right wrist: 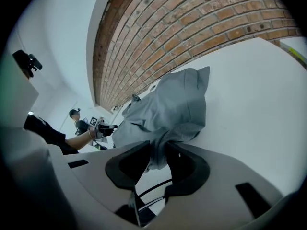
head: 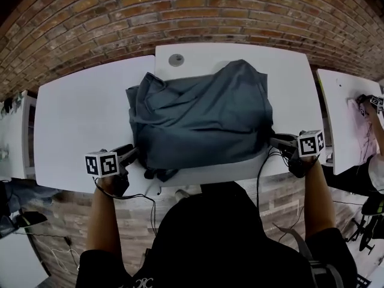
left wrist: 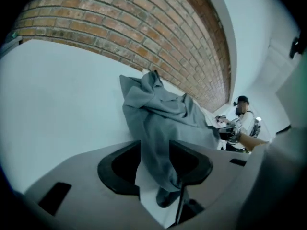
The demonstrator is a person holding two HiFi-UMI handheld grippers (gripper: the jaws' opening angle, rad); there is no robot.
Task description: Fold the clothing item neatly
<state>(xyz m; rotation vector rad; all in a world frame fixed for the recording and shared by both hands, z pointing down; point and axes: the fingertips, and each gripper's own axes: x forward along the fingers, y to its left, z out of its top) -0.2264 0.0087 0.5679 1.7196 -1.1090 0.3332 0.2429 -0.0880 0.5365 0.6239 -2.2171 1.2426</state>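
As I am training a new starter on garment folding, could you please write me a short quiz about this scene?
1. True or false: the left gripper has nothing between its jaws.
2. What stands behind the white table? A. a brick wall B. a window C. a shelf
3. At which edge of the grey garment do the left gripper and the right gripper sit?
Key: 1. False: fabric of the grey garment runs between its jaws. 2. A. 3. The edge nearest the person, one gripper towards each end.
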